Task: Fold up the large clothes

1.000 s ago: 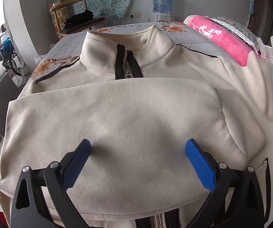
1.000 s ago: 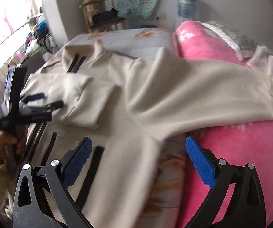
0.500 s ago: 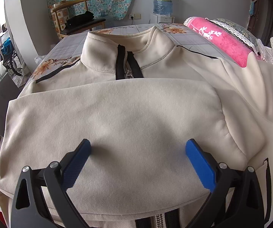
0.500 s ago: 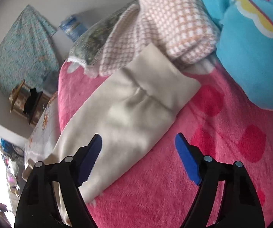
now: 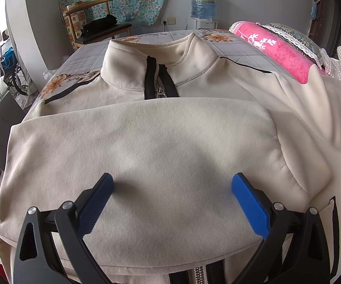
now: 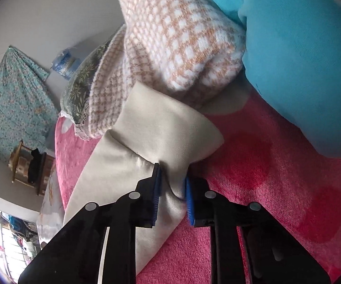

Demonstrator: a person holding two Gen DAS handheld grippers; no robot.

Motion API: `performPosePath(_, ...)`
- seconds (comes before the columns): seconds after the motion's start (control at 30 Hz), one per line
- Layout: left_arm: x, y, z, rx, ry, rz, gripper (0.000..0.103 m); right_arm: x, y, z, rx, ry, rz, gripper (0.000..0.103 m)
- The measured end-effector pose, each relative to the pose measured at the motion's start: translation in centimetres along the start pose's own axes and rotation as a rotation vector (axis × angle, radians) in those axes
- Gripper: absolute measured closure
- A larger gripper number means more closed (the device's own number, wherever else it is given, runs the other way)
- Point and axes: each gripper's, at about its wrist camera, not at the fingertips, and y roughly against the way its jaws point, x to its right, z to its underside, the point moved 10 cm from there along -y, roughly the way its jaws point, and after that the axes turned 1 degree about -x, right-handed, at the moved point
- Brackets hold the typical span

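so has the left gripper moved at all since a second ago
No. The left gripper sits open over the folded sleeve in the same spot, and the jacket's collar and the water bottle behind it line up just as before.

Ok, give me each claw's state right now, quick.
Left claw: open, holding nothing, over the folded jacket.
Right claw: has just been closing, now shut on the jacket's sleeve.

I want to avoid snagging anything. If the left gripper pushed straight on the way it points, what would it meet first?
Most likely the folded sleeve lying across the jacket: the open left gripper points down at it, with nothing in between. How near it is stays unclear.
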Motion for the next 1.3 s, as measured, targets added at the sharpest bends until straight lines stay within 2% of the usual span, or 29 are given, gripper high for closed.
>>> performPosePath(0.13, 0.1, 0.2, 0.0, 0.002, 0.0, 0.002, 0.004, -3.1, 3.8, -0.4, 0.087, 0.12, -0.007, 0.09)
performPosePath(0.37, 0.1, 0.3, 0.0, 0.007, 0.0, 0.007, 0.004, -12.0, 13.1, 1.0, 0.178, 0.292, -0.179, 0.092)
performPosePath(0.5, 0.1, 0.3, 0.1, 0.006, -0.004, 0.01, 0.004, -17.7, 17.6, 4.0, 0.189, 0.389, -0.297, 0.093)
performPosePath(0.63, -0.2, 0.7, 0.1, 0.011, 0.007, 0.044, 0.004, -23.8, 20.1, 8.5, 0.146, 0.495, -0.415, 0.095)
performPosePath(0.7, -0.7, 1.2, 0.2, 0.014, 0.032, 0.058, 0.005, -25.6, 21.2, 10.9, 0.118, 0.542, -0.468, 0.095)
performPosePath(0.8, -1.8, 2.6, 0.3, 0.038, 0.068, 0.073, 0.008, -28.2, 21.5, 14.9, 0.052, 0.597, -0.547, 0.095)
performPosePath(0.9, -3.0, 4.0, 0.5, 0.039, 0.094, 0.09, 0.017, -30.9, 20.1, 19.4, -0.029, 0.649, -0.601, 0.095)
performPosePath(0.97, -3.7, 4.8, 0.7, 0.037, 0.106, 0.104, 0.028, -32.2, 18.7, 22.6, -0.085, 0.687, -0.621, 0.095)
performPosePath(1.13, -6.0, 5.6, 2.3, -0.02, 0.16, 0.143, 0.049, -34.0, 14.5, 30.6, -0.217, 0.757, -0.628, 0.095)
performPosePath(1.23, -7.4, 5.4, 4.1, -0.066, 0.19, 0.157, 0.056, -34.3, 12.2, 35.3, -0.256, 0.826, -0.59, 0.095)
performPosePath(1.3, -8.2, 5.4, 4.8, -0.081, 0.212, 0.174, 0.057, -34.1, 11.2, 38.7, -0.285, 0.876, -0.557, 0.095)
